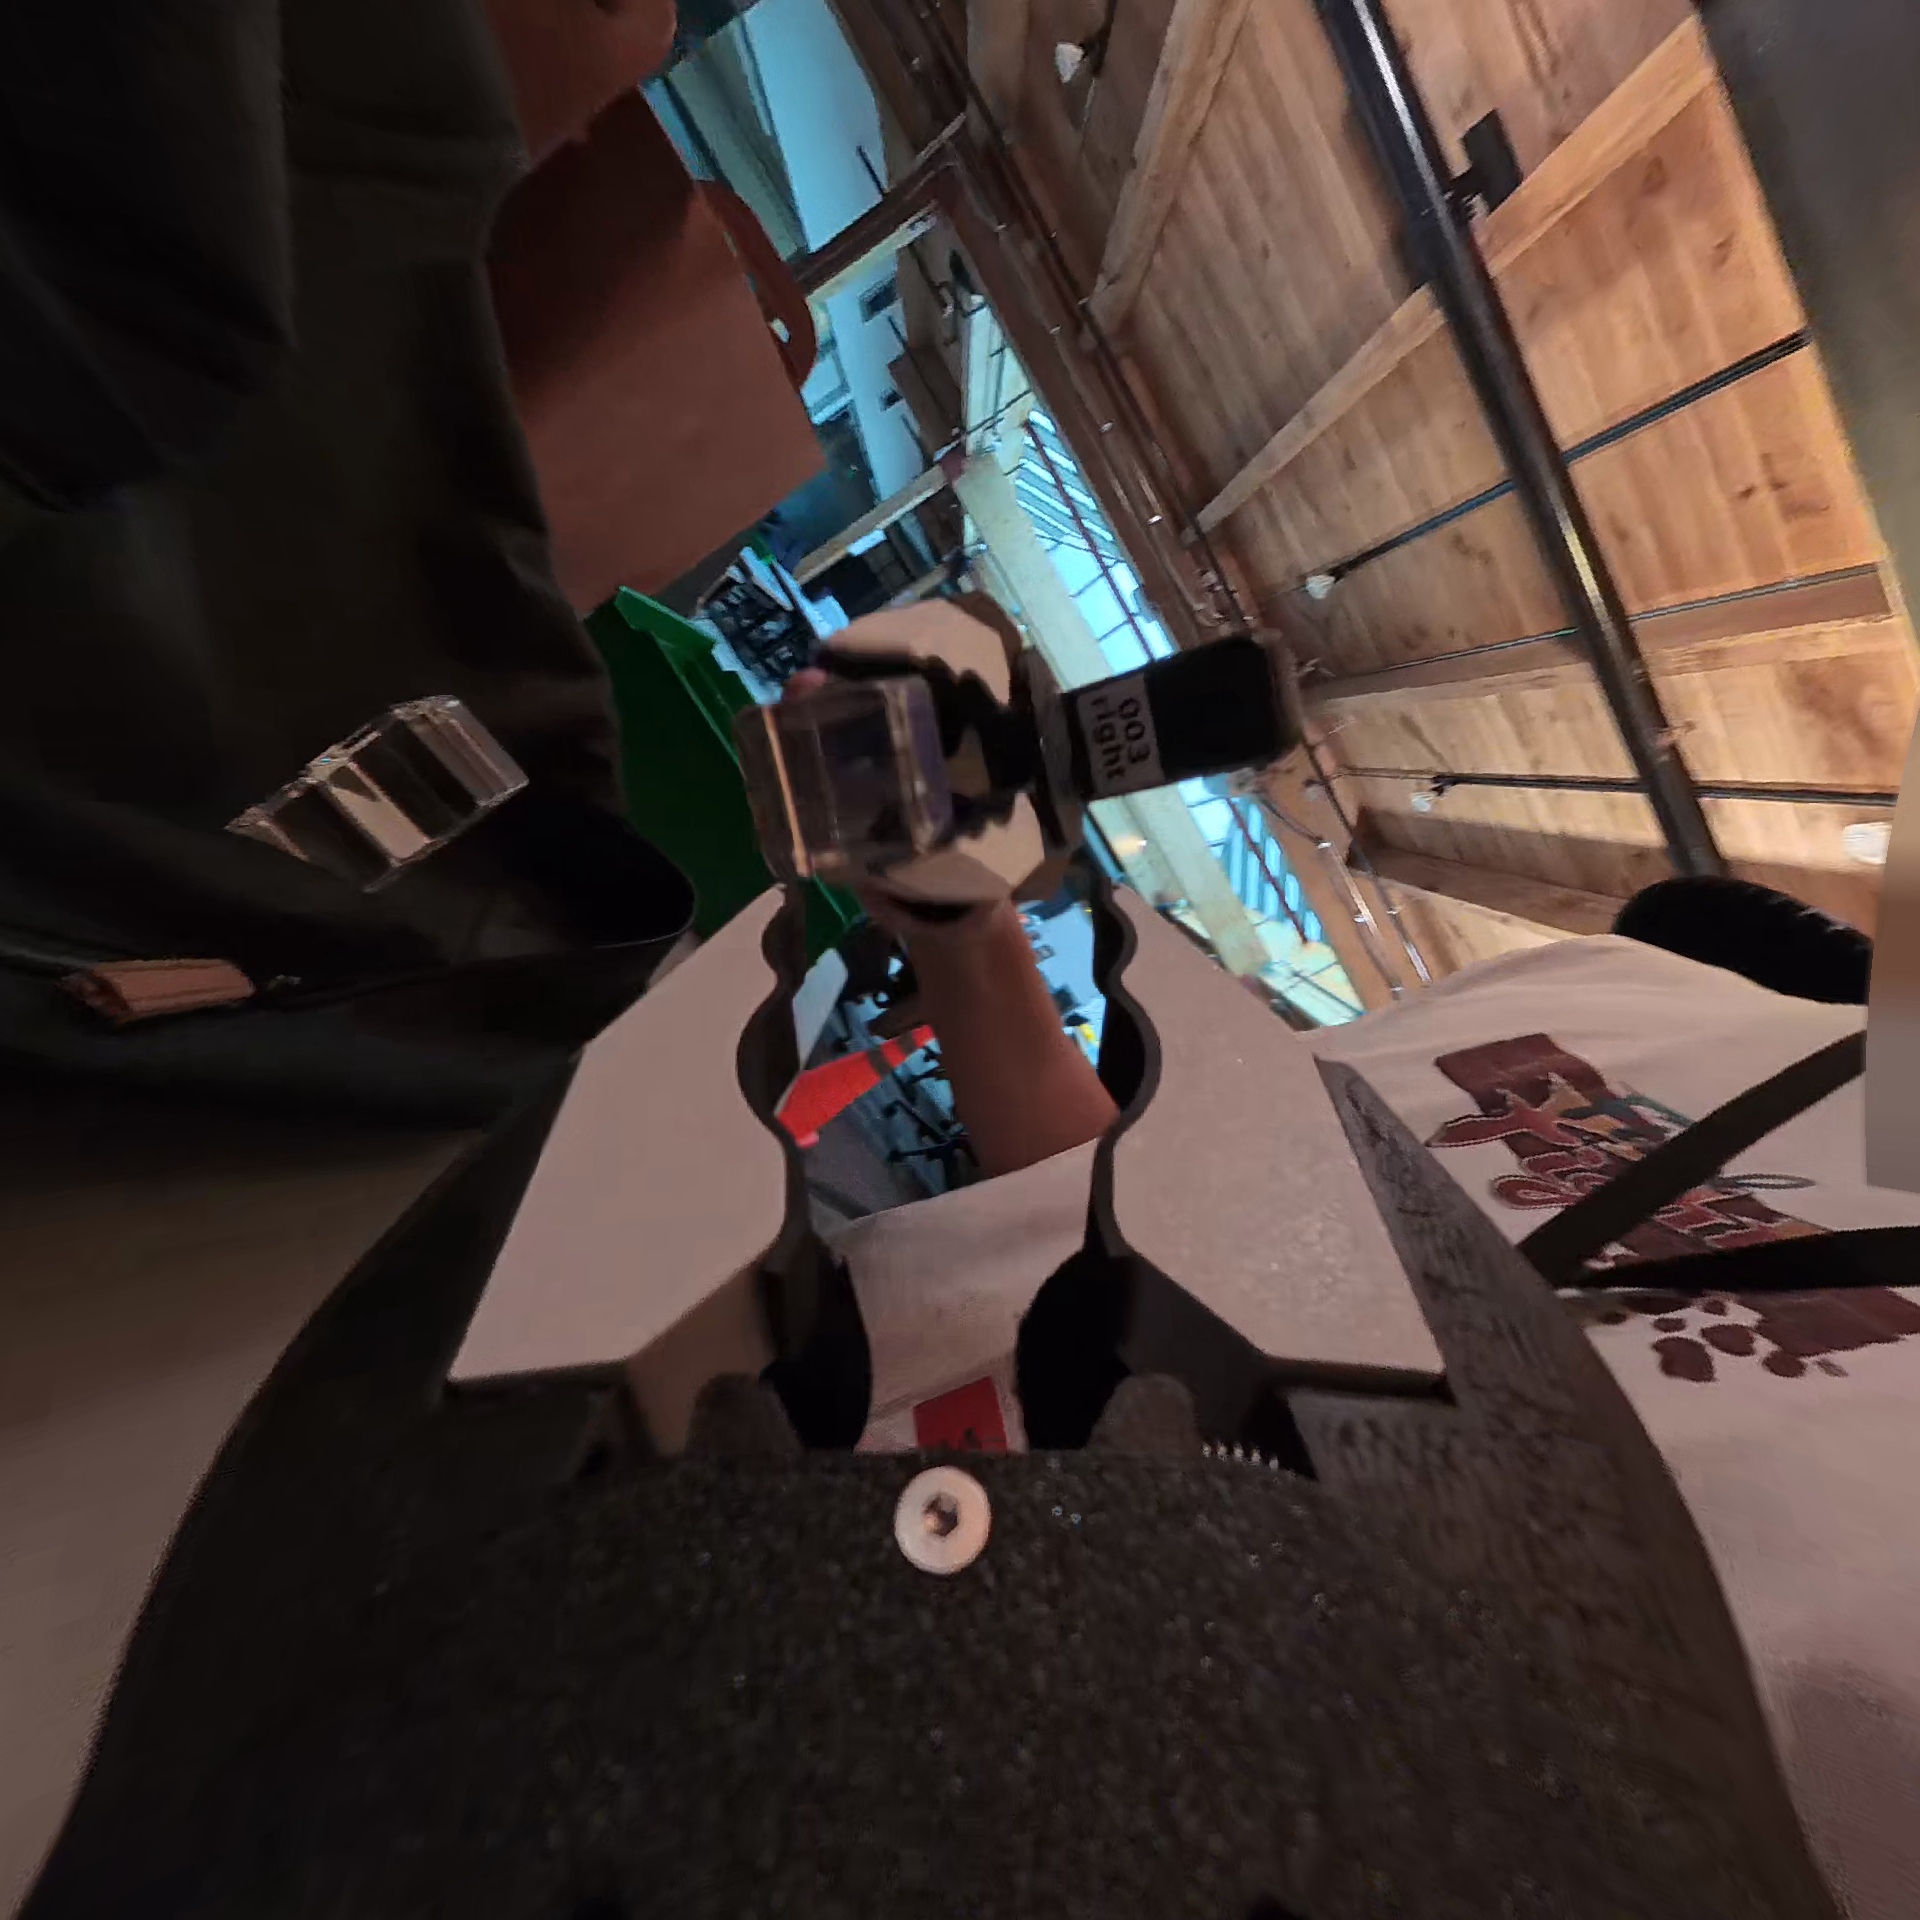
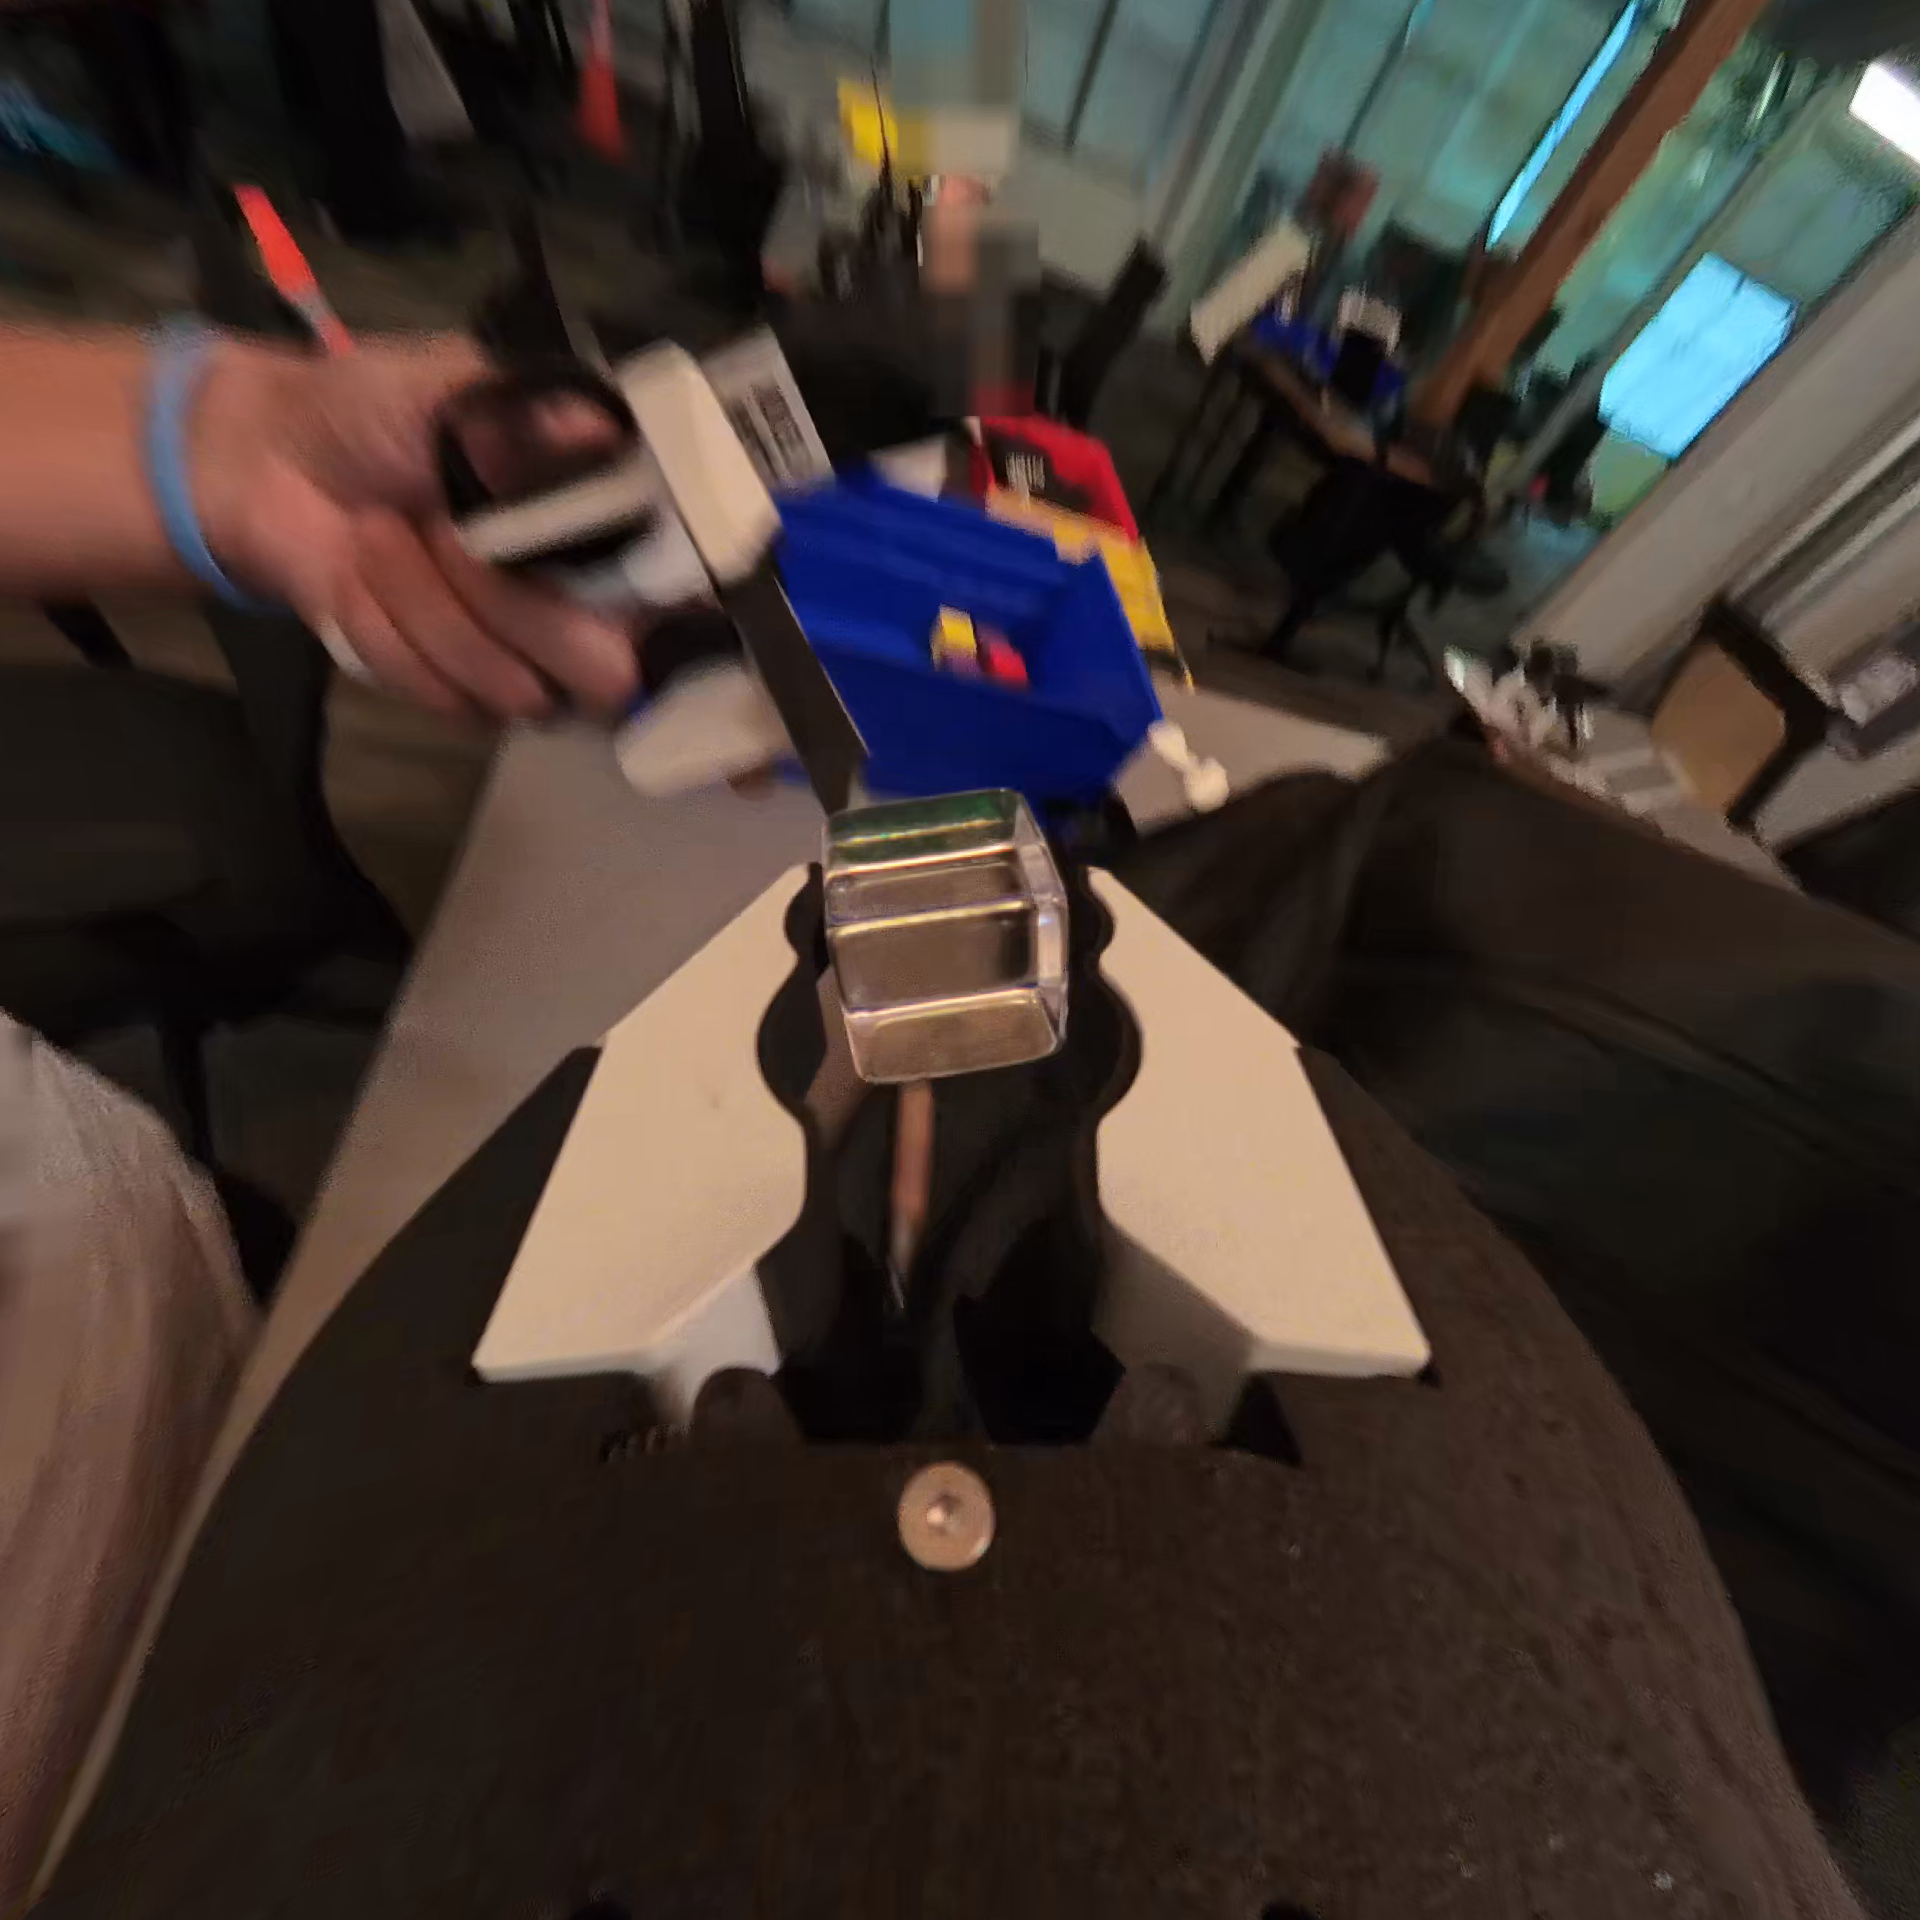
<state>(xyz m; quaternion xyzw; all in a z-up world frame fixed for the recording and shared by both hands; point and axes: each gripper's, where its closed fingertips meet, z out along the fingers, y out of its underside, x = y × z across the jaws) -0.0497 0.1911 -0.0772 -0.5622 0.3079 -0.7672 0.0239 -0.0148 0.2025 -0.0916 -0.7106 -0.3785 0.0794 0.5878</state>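
Note:
My right gripper (image 2: 945,894) is shut on a clear cube (image 2: 940,956), which sits between its white fingertips. In the left wrist view the same cube (image 1: 842,779) shows head on, held in the right gripper a little beyond my left gripper (image 1: 951,914). My left gripper is open and empty, tilted up toward the ceiling. A second clear cube (image 1: 390,790) rests on dark cloth (image 1: 260,520) to its left. In the right wrist view a hand (image 2: 364,540) with a blue wristband holds the blurred left gripper (image 2: 727,613) at the upper left.
A blue bin (image 2: 987,644) holding small coloured blocks stands on the grey table (image 2: 582,883) behind the held cube. Dark cloth (image 2: 1558,1039) covers the right side. A green bin (image 1: 675,748) is behind the cubes. A person's white printed shirt (image 1: 1558,1351) is close on the right.

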